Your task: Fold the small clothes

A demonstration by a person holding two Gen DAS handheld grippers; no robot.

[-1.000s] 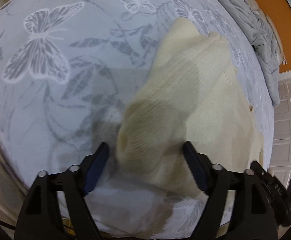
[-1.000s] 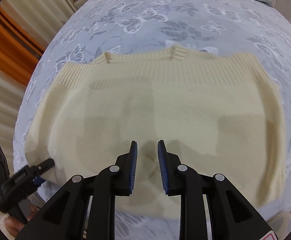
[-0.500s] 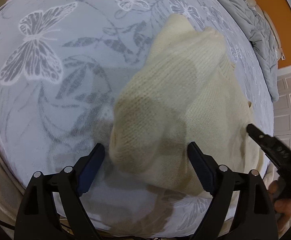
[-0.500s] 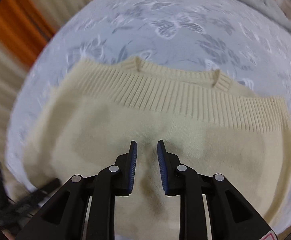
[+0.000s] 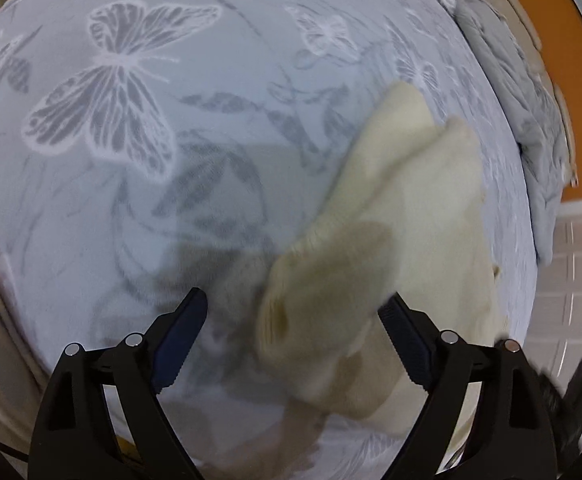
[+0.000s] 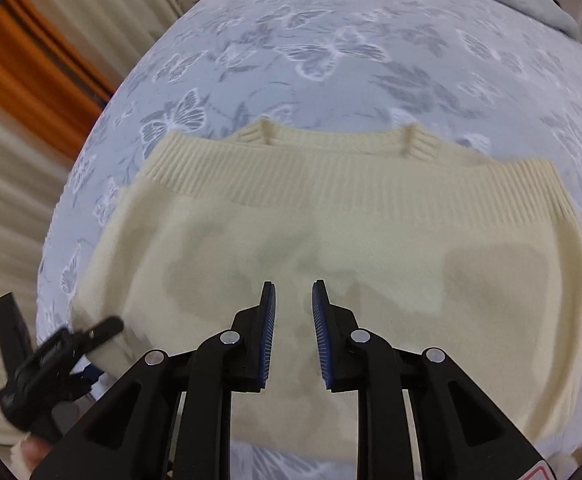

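Our left claw (image 5: 293,340) hangs with its jaws spread wide, released, gripping nothing. A blurred end of the cream sweater (image 5: 403,240) lies below and between its blue pads (image 5: 179,340), nearer the right one, and we cannot tell whether that pad touches the knit. Our right claw (image 6: 293,322) points down over the sweater's (image 6: 331,248) middle with its jaws drawn close but a narrow gap between them; no cloth sits in that gap, so it grips nothing.

The sweater lies flat on the bed, folded into a wide band, its ribbed hem (image 6: 351,176) along the far edge with two ribbed cuffs (image 6: 419,142) peeking out beyond it. Under it spreads the pale blue bedsheet (image 6: 351,60) printed with white and grey butterflies (image 5: 111,92). A grey quilt (image 5: 531,128) is bunched at the bed's far edge. Beyond the bed we see orange wall (image 5: 563,60) and beige curtains (image 6: 7,184).
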